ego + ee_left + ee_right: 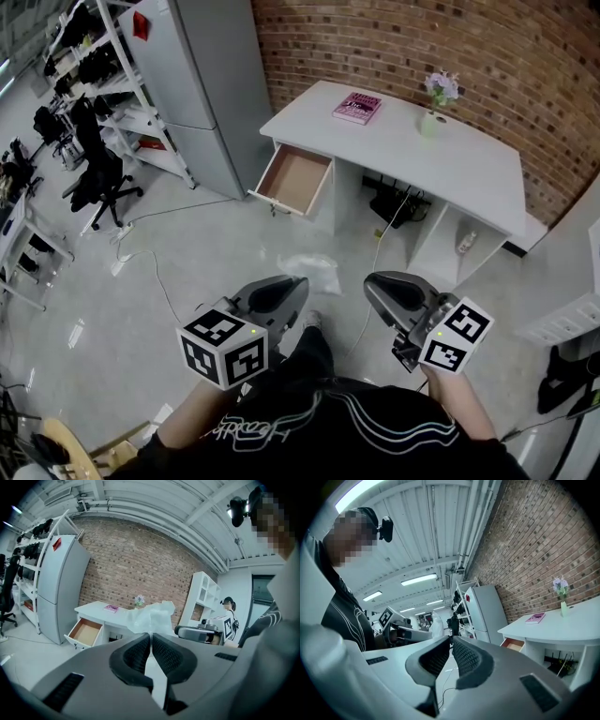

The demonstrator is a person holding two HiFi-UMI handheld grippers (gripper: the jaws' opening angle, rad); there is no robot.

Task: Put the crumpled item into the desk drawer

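Note:
A crumpled, translucent white plastic item (152,616) sticks out of my left gripper (151,635), whose jaws are shut on its lower edge. In the head view the left gripper (296,282) holds the item (311,270) above the floor, in front of the white desk (469,159). The desk drawer (296,179) is pulled open and looks empty; it also shows as the drawer (85,631) in the left gripper view. My right gripper (371,282) hovers to the right, jaws shut with nothing between them (451,639). From the right gripper view the item (436,626) shows beyond the left gripper.
A pink book (357,107) and a small vase of flowers (437,103) stand on the desk. A grey cabinet (202,75) is left of the drawer, with shelving and an office chair (101,178) beyond. Cables (384,230) trail under the desk.

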